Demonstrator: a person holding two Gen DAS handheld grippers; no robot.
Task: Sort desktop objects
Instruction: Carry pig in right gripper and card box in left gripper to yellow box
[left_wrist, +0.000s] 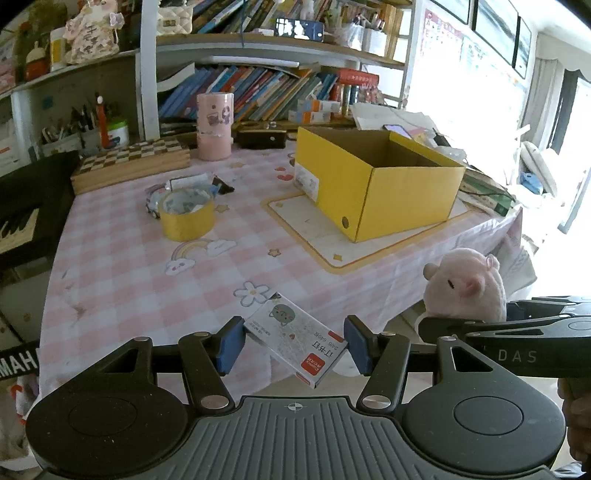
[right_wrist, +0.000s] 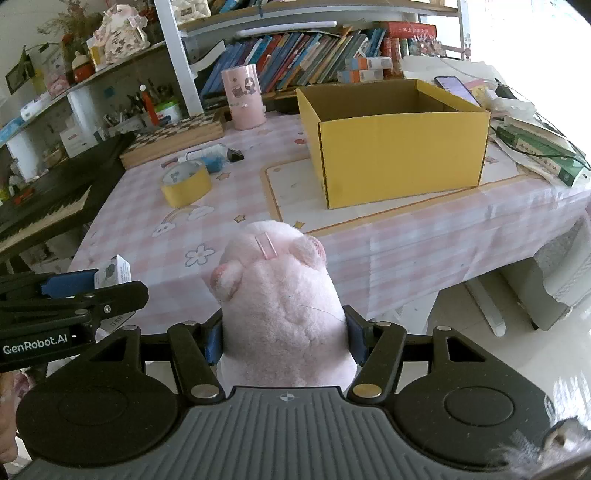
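The left gripper (left_wrist: 293, 345) squeezes a small white cardboard staple box (left_wrist: 295, 341). The right gripper (right_wrist: 284, 341) squeezes a fluffy pink pig toy (right_wrist: 284, 306). Both hang near the tabletop's (left_wrist: 122, 266) six o'clock edge. The open yellow cardboard box (right_wrist: 399, 151) at one o'clock looks empty. A yellow tape roll (left_wrist: 186, 214) waits at eleven o'clock.

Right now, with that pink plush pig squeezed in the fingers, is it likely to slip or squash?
The plush pig looks soft; its fuzzy body bulges past the blue fingers, so it probably squashes. Its pile likely resists slipping. It seems light.
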